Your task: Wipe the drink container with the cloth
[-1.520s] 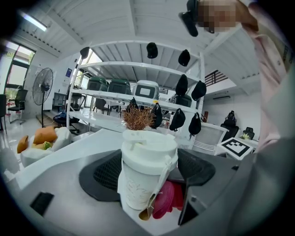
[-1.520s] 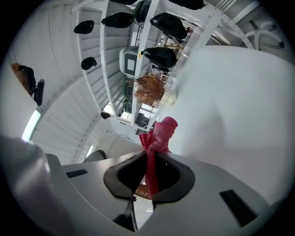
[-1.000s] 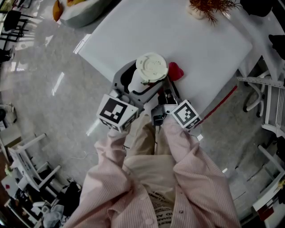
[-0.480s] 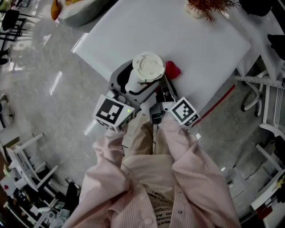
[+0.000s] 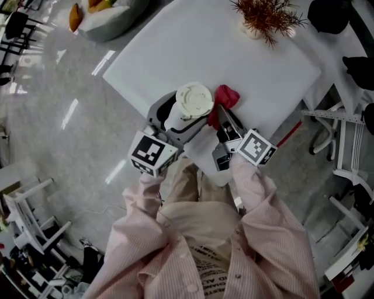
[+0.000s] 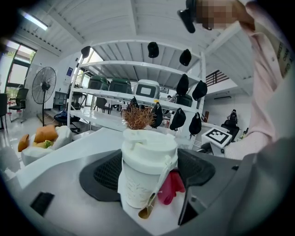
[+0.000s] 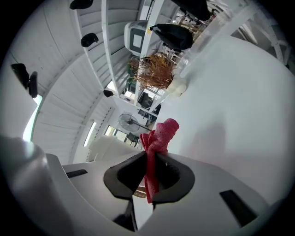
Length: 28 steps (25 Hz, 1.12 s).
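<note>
A white drink cup with a lid (image 5: 194,100) stands near the table's front edge, and my left gripper (image 5: 180,118) is shut on it. In the left gripper view the cup (image 6: 146,173) fills the space between the two dark jaws, with a small tag hanging at its side. My right gripper (image 5: 220,118) is shut on a red cloth (image 5: 225,97). The cloth (image 7: 156,138) stands bunched up out of the jaws, just right of the cup. It also shows as a red cloth (image 6: 171,186) beside the cup's base.
The white table (image 5: 193,41) carries a dried plant in a white pot (image 5: 264,16) at the back and a bowl of food (image 5: 102,13) off its far left corner. White frames and chair parts (image 5: 345,134) stand to the right, over a grey floor (image 5: 64,128).
The right gripper has shifted to the right with the cloth, so the two marker cubes sit further apart. The cup stays held in the left gripper. The head view has shifted a little.
</note>
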### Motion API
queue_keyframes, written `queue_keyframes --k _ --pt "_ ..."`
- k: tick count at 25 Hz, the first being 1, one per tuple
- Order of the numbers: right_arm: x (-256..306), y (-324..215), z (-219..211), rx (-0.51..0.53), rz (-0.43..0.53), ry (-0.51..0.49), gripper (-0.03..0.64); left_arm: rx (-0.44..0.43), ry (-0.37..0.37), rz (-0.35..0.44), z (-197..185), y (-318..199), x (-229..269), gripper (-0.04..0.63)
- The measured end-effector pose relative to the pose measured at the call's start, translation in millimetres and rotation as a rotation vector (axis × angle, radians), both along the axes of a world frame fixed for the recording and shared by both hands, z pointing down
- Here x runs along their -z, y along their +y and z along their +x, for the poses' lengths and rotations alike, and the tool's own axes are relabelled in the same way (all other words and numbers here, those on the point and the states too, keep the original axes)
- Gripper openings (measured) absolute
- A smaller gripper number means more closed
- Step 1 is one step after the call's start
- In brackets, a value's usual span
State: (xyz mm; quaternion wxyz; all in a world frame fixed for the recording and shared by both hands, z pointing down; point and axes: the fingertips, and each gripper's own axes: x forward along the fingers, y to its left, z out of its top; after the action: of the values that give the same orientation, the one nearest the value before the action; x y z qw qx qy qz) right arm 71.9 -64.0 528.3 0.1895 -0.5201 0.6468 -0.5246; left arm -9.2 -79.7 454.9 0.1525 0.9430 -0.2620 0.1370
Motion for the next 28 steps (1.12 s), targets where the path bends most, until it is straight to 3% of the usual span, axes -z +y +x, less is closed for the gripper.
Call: queue_keyframes --k 4,22,28 --pt "24.5 -17.4 5.2 0.116 0.044 0.008 0.043 -0.016 -0.014 -0.009 1.8 1.3 -0.9 0.371" --pt "82.3 -67.4 -13.8 0.645 0.044 0.013 0.043 -0.024 -0.035 -0.049 2.6 2.0 -1.4 0.371" --pt "83.4 -75.1 -25.2 0.805 0.002 0.023 0.043 -0.026 -0.040 -0.053 2.7 0.8 -1.6 0.370"
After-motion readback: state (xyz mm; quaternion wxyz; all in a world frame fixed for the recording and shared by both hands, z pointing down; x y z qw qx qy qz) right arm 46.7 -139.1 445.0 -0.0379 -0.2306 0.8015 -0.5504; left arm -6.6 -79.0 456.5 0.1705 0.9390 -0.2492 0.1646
